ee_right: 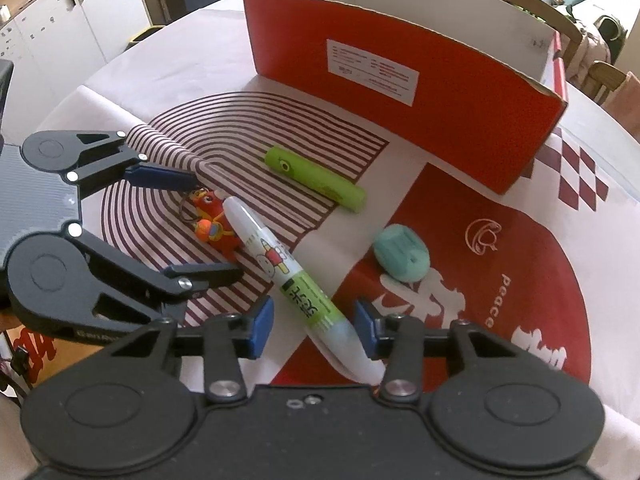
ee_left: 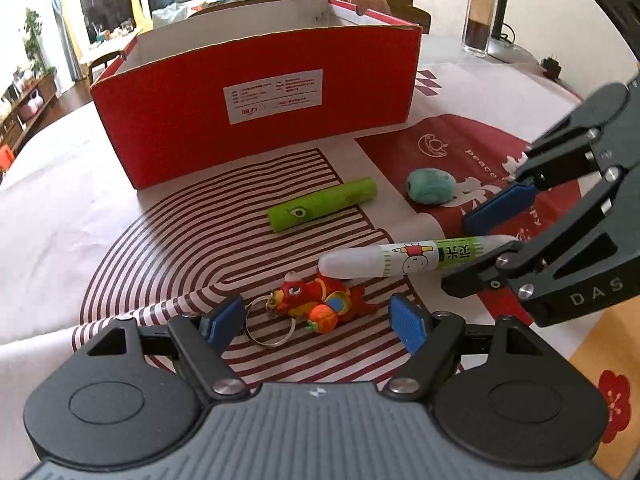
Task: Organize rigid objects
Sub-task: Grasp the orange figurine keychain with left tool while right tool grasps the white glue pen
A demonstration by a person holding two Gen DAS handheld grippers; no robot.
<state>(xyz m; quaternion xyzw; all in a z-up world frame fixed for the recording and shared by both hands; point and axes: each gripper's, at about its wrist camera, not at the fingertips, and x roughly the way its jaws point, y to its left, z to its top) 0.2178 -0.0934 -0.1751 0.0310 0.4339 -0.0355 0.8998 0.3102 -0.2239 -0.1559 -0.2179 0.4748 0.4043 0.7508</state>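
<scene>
A red toy keychain (ee_left: 320, 304) (ee_right: 212, 224) lies on the striped cloth between the open fingers of my left gripper (ee_left: 316, 320) (ee_right: 192, 228). A white and green glue pen (ee_left: 404, 260) (ee_right: 292, 272) lies beside it, its tail end between the open fingers of my right gripper (ee_right: 314, 326) (ee_left: 480, 248); the pads do not touch it. A green tube (ee_left: 324, 204) (ee_right: 316, 180) and a teal oval object (ee_left: 430, 186) (ee_right: 402, 254) lie further out. An open red box (ee_left: 256, 108) (ee_right: 400, 80) stands behind them.
A glass jar (ee_left: 478, 20) and a desk lamp base (ee_left: 508, 46) stand at the back right of the table. Chairs (ee_right: 600, 76) and room furniture lie beyond the table's far edge.
</scene>
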